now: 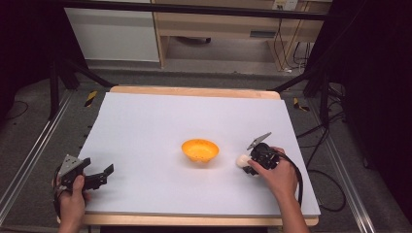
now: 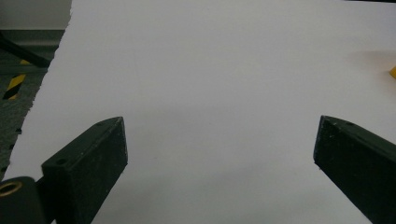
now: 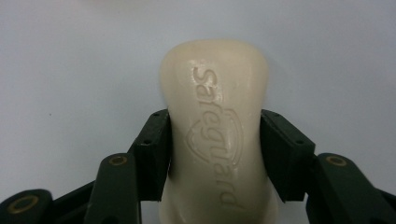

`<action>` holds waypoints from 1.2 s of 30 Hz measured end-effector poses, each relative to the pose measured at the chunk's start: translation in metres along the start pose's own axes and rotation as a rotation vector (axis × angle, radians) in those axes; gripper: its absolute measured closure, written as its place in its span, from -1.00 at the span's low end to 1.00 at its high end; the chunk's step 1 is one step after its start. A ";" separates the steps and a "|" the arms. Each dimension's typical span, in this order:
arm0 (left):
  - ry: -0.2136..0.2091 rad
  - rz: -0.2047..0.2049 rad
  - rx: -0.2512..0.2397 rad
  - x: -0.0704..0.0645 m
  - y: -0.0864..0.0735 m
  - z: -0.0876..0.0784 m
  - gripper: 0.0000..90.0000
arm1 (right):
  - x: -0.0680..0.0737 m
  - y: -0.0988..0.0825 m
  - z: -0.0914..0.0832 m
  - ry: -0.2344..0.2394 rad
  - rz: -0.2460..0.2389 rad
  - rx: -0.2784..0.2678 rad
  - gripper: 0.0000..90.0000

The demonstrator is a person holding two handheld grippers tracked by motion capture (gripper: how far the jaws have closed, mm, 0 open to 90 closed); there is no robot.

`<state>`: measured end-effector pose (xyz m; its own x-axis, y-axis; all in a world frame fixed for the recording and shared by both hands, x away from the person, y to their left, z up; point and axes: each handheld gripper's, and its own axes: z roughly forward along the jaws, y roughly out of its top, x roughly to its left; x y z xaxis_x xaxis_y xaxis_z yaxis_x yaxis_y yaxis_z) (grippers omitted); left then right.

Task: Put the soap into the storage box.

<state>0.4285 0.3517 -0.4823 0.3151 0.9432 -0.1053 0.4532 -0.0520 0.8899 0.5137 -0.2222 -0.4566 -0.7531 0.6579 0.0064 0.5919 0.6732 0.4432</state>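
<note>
- While the right gripper (image 1: 248,161) clamps its jaws on both sides of the cream soap bar (image 3: 215,135), the bar lies on the white table sheet (image 1: 160,131) at about 3 o'clock from the orange bowl (image 1: 200,150), near it
- At 8 o'clock from the bowl, well apart, the left gripper (image 1: 99,175) hovers with jaws spread wide and nothing between them
</note>
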 end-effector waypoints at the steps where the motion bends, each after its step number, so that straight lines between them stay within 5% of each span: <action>1: 0.000 0.000 -0.001 0.000 0.000 0.000 -0.95 | 0.001 0.000 0.000 -0.006 0.000 0.000 0.06; 12: 0.001 -0.001 -0.002 0.000 0.000 0.000 -0.95 | 0.002 -0.003 0.001 -0.013 -0.014 -0.020 0.07; 25: 0.004 -0.001 -0.003 0.000 0.000 0.000 -0.95 | 0.005 0.008 -0.001 -0.021 -0.068 0.030 0.10; 36: 0.005 -0.002 -0.003 0.000 0.000 0.000 -0.95 | 0.004 0.023 -0.016 -0.009 -0.091 -0.024 0.10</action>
<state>0.4284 0.3512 -0.4824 0.3099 0.9450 -0.1046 0.4513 -0.0494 0.8910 0.5196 -0.2094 -0.4320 -0.8005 0.5978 -0.0427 0.5144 0.7219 0.4629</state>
